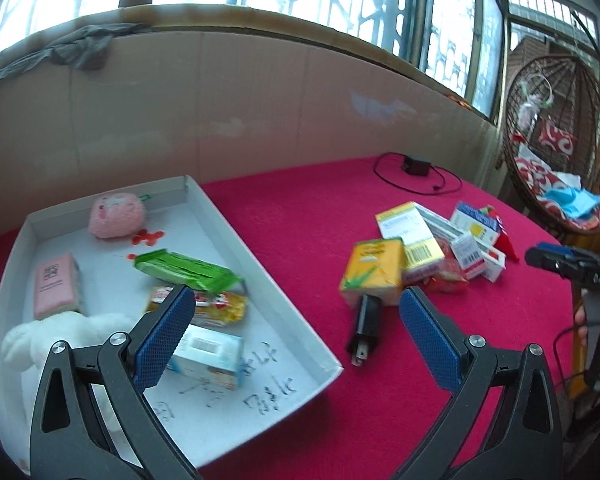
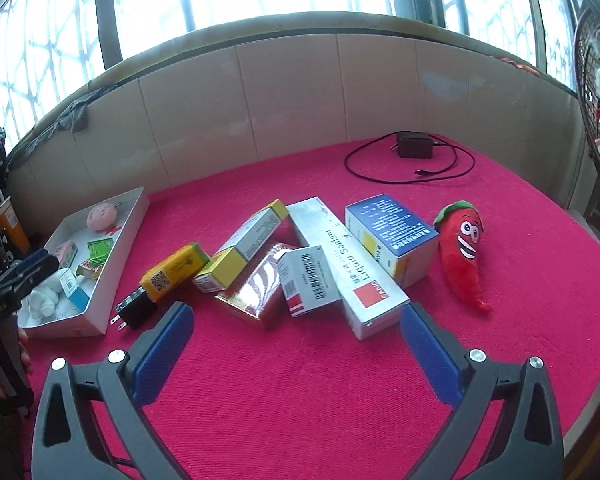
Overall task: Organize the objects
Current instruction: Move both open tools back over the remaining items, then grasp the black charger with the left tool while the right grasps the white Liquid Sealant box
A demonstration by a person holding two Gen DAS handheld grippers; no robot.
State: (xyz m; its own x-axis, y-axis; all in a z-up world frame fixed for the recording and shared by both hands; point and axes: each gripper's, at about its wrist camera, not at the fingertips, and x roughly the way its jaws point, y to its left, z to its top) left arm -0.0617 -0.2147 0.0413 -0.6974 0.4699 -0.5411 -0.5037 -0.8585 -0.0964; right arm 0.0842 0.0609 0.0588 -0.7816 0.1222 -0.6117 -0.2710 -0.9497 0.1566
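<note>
My left gripper [image 1: 296,320] is open and empty, poised over the edge of a white tray [image 1: 108,276] and the red cloth. In the tray lie a pink plush [image 1: 116,216], a pink box [image 1: 56,284], a green packet [image 1: 184,270], a yellow snack packet [image 1: 216,306], a blue-white box [image 1: 208,354] and a white plush [image 1: 72,340]. My right gripper [image 2: 296,336] is open and empty, just short of a pile: a yellow carton [image 2: 176,272], a black plug [image 2: 134,310], a long white sealant box [image 2: 348,268], a blue box [image 2: 392,236], a shiny box [image 2: 256,288].
A red chili plush [image 2: 464,248] lies right of the pile. A black charger with a coiled cable [image 2: 414,146] sits near the back wall. An orange cup [image 2: 10,224] stands left of the tray [image 2: 116,264]. A wicker hanging chair [image 1: 556,140] is beyond the table's right edge.
</note>
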